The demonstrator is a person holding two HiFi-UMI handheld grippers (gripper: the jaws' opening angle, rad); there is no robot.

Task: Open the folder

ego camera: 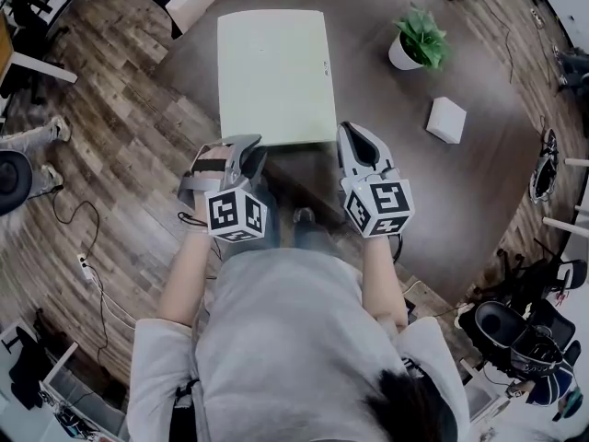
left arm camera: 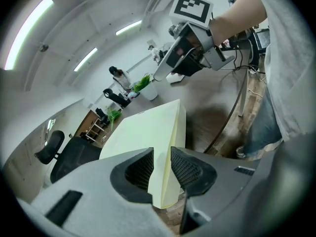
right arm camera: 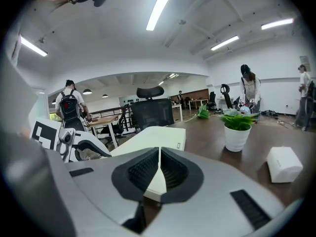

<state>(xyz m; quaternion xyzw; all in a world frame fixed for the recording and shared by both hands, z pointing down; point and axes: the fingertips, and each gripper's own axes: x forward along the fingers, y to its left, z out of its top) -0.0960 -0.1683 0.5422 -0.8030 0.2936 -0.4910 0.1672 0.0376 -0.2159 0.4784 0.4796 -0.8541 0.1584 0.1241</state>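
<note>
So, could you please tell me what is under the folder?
The folder lies flat on the dark table, its near corner between the left tongs. Only tabletop shows around it; whatever is beneath its middle is covered.

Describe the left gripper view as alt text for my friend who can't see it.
The left gripper has its two dark grey fingers closed on the near corner of a pale green folder, which lies on a brown table. Beyond the folder are the right gripper and a potted plant.
</note>
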